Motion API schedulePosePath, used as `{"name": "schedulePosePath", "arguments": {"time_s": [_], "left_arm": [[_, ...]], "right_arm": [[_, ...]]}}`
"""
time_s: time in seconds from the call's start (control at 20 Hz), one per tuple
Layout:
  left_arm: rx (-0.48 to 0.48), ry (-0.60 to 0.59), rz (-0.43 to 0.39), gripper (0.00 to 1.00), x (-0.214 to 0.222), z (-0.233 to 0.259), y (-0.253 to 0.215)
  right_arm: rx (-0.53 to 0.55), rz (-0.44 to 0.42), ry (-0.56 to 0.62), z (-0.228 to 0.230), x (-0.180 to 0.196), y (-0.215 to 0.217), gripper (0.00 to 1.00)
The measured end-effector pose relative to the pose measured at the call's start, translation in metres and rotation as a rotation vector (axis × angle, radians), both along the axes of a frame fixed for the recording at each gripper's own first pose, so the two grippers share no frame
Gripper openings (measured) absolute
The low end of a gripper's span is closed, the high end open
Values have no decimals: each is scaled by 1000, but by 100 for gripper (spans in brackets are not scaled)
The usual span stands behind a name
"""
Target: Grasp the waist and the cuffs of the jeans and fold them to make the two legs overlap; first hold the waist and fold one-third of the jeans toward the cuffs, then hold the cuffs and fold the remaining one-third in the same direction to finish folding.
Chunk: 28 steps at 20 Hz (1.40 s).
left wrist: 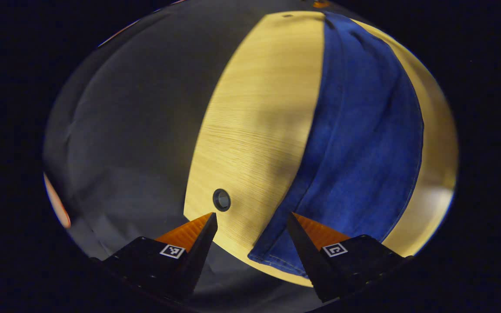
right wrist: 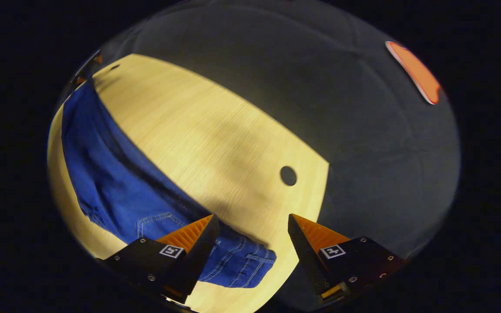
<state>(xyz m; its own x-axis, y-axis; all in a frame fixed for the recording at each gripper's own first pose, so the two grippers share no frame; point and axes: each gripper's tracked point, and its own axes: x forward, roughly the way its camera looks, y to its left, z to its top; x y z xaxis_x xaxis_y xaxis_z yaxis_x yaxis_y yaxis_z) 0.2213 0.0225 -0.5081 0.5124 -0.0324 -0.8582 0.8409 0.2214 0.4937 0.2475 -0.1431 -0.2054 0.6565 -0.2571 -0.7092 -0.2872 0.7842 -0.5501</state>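
Lots of bare wooden table (left wrist: pixel 255 130) beside the jeans (left wrist: pixel 363 130) in the left gripper view, with a small round hole (left wrist: pixel 222 200) near the table's edge and dark cloth wall past that edge. Same table (right wrist: pixel 215 143) in the right gripper view, with its round hole (right wrist: pixel 288 175) near the corner and open wood between that hole and the jeans (right wrist: pixel 107 174).

Left gripper (left wrist: pixel 252 219) up above the table end, looking down along the cloth, fingers spread wide with nothing between them. Right gripper (right wrist: pixel 254 221) up over the other end, tilted, fingers also spread wide and holding nothing.

Blue jeans lying flat and long on the table (one leg on top of the other, by the look of it). Hemmed cuff end (left wrist: pixel 276 256) low in the left gripper view, just under the right-hand finger (left wrist: pixel 302 243), partly hidden by it. Waist end with pocket stitching (right wrist: pixel 237 265) low in the right gripper view, between the two fingers and partly behind the left-hand finger (right wrist: pixel 198 248). Cannot tell if either gripper touches the cloth
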Motion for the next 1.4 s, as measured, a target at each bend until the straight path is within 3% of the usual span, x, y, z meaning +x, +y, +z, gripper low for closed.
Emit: {"name": "schedulePosePath", "arguments": {"time_s": [0.15,0.35,0.5,0.8,0.95,1.1,1.4], "left_arm": [[-170,-111,146,99,2,23,-5],[-394,-275,306,99,-10,74,-20],[-556,-321,370,98,-21,110,-39],[-753,-438,424,98,-18,161,-58],[-851,-450,419,98,-26,186,-77],[-915,-443,420,100,-42,207,-111],[-974,-406,477,98,-77,207,-144]], "right_arm": [[122,-67,-171,56,0,15,99],[278,-110,-364,98,-11,21,98],[363,-132,-456,106,-14,16,98],[532,-213,-540,112,-14,13,98],[607,-298,-575,96,-12,2,98],[710,-429,-547,50,-11,-10,98],[1027,-739,-465,-41,-4,-25,98]]}}
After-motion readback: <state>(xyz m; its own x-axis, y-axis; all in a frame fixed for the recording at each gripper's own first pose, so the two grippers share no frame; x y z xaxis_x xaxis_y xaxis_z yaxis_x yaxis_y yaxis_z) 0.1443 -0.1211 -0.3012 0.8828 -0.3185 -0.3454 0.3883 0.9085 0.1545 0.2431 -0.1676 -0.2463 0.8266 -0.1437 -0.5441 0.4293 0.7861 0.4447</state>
